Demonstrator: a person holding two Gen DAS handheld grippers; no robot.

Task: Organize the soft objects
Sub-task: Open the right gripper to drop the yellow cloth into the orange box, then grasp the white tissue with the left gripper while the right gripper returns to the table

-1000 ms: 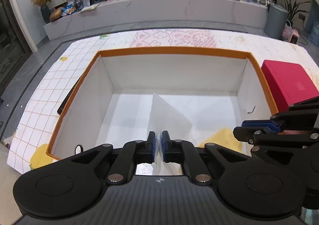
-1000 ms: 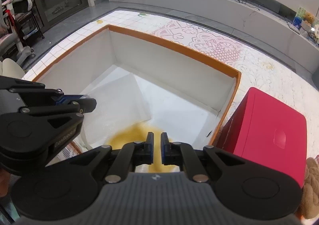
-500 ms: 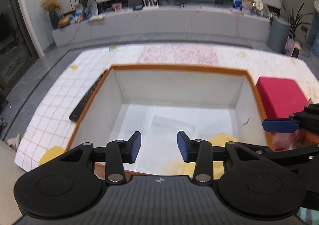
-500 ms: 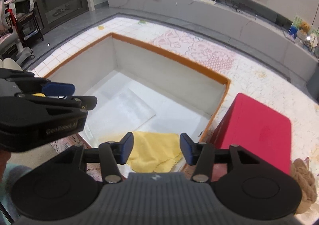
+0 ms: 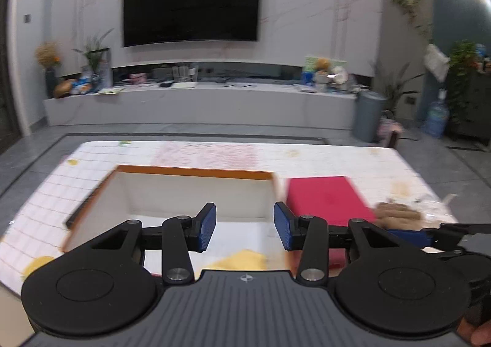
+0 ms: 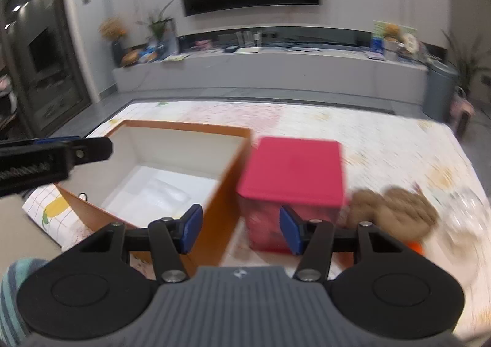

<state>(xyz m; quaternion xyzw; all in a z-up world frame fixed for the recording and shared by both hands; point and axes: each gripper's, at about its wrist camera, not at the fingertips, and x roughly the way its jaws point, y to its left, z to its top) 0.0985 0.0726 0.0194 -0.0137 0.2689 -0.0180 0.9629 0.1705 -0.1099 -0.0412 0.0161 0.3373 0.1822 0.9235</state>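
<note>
An orange-rimmed white box [image 5: 196,173] [image 6: 184,126] stands on the patterned table. In it lie a yellow cloth [image 5: 242,259] and a clear flat bag [image 6: 165,193]. My left gripper [image 5: 245,225] hovers open above the box's near side, nothing between its fingers. My right gripper [image 6: 241,231] hangs over the gap between the orange-rimmed box and a red box [image 6: 294,169] [image 5: 325,196]. Its jaws are opening and hold nothing. A brown plush toy [image 6: 396,212] [image 5: 396,213] lies right of the red box, blurred.
A black remote [image 5: 83,208] lies left of the orange-rimmed box. A small orange thing [image 6: 415,247] sits by the plush toy. Beyond the table are grey floor, a long TV console [image 5: 199,101] and a grey bin [image 5: 366,116]. A striped sleeve [image 6: 12,285] shows at the lower left.
Both grippers let go of the bag and yellow cloth, which now lie in the box. Both opened, rose and pulled back, and the right one swung right toward the red box.
</note>
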